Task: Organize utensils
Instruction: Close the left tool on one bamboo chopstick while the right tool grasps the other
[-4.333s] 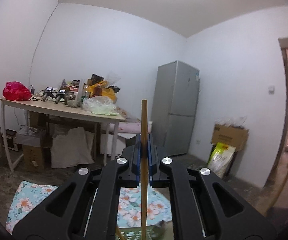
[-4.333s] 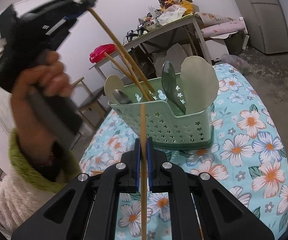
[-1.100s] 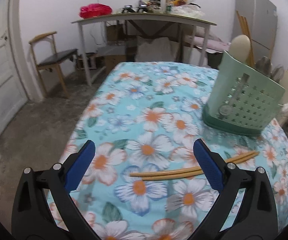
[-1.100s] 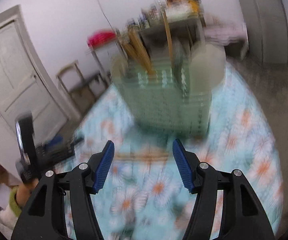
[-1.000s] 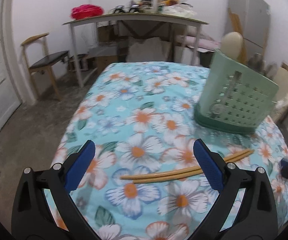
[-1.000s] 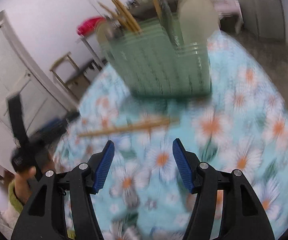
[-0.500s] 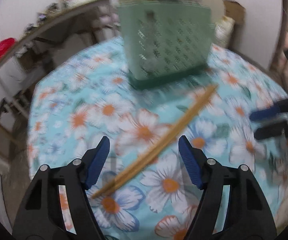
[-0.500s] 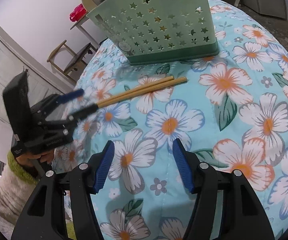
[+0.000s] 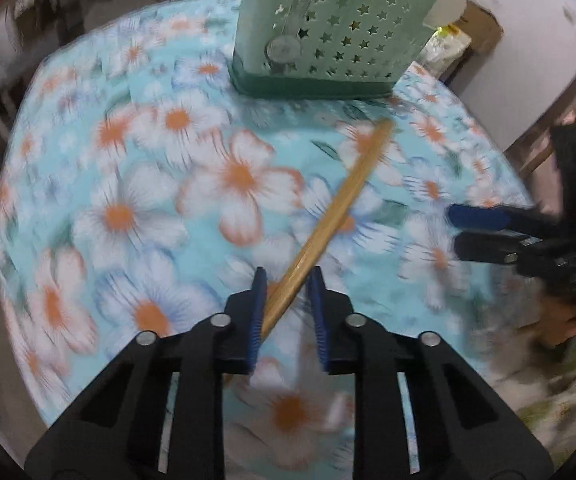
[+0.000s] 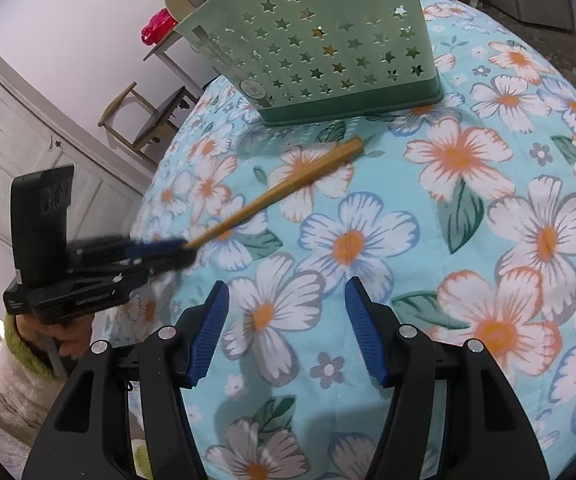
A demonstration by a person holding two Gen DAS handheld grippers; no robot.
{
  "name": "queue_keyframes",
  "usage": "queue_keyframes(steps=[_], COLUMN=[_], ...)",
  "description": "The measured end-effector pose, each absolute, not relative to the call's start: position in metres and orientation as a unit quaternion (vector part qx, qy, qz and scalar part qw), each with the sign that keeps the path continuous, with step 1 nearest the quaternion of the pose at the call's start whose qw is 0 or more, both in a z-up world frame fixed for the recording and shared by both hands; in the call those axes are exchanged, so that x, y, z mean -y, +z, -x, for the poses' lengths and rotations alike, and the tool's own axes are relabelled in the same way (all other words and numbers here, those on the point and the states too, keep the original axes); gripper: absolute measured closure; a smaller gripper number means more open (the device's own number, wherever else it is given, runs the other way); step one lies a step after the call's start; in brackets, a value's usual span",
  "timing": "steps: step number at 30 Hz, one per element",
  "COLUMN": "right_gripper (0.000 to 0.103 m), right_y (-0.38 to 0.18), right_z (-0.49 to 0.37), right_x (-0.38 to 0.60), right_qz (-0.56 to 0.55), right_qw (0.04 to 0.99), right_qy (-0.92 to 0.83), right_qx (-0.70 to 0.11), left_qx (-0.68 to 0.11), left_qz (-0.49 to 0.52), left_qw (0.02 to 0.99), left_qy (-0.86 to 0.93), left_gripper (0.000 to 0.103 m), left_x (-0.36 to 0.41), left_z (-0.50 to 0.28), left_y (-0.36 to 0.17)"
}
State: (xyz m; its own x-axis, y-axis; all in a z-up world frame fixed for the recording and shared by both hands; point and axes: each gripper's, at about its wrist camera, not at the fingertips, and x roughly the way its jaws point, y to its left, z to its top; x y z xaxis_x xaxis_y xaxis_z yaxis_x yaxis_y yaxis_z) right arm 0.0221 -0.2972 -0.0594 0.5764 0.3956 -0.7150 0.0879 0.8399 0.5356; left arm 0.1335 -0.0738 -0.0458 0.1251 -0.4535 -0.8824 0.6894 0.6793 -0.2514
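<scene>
A pair of wooden chopsticks point(image 9: 340, 200) lies slanted on the flowered tablecloth point(image 9: 147, 168), in front of the green star-holed utensil caddy point(image 9: 328, 40). My left gripper point(image 9: 286, 276) is closing its jaws on the near end of the chopsticks, and the blue pads touch them on both sides. The right wrist view shows the same chopsticks point(image 10: 288, 184) running from the left gripper point(image 10: 183, 250) toward the caddy point(image 10: 328, 52), which holds spoons and more chopsticks. My right gripper point(image 10: 285, 292) hovers open over the cloth with nothing in it; it also shows as the right gripper point(image 9: 458, 232).
The round table's edge drops off on the left, near a wooden chair point(image 10: 143, 116) and a white door point(image 10: 15, 152). A red bag point(image 10: 155, 26) sits on a far table. A hand in a green cuff point(image 10: 27, 336) holds the left gripper.
My left gripper came down, turned toward the caddy and narrowed its jaws from wide open onto the near end of the chopsticks. The right gripper settled low over the cloth, still open.
</scene>
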Motion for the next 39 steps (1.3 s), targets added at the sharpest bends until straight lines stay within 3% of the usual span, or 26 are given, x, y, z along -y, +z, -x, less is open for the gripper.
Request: queue_keyframes(steps=[7, 17, 24, 35, 37, 39], right_gripper=[0.046, 0.058, 0.078, 0.090, 0.090, 0.091], right_y=[-0.060, -0.065, -0.074, -0.075, -0.074, -0.073], right_z=[-0.021, -0.028, -0.037, -0.051, -0.052, -0.052], right_x=[0.294, 0.292, 0.291, 0.290, 0.288, 0.288], right_qz=[-0.296, -0.337, -0.328, -0.311, -0.301, -0.293], right_qw=[0.838, 0.820, 0.823, 0.835, 0.839, 0.842], right_qy=[0.108, 0.126, 0.084, 0.052, 0.051, 0.049], right_qx=[-0.446, -0.445, -0.457, -0.451, -0.451, -0.451], left_qx=[-0.614, -0.616, -0.577, -0.530, -0.532, -0.531], left_qz=[0.074, 0.264, 0.196, 0.128, 0.121, 0.110], left_qw=[0.684, 0.624, 0.701, 0.750, 0.750, 0.752], left_qy=[-0.387, -0.402, -0.369, -0.375, -0.375, -0.375], left_gripper=[0.094, 0.096, 0.098, 0.098, 0.094, 0.080], left_x=[0.052, 0.046, 0.036, 0.046, 0.051, 0.057], left_z=[-0.117, -0.074, -0.064, -0.076, -0.078, -0.081], left_y=[-0.063, -0.092, -0.077, -0.047, -0.046, -0.046])
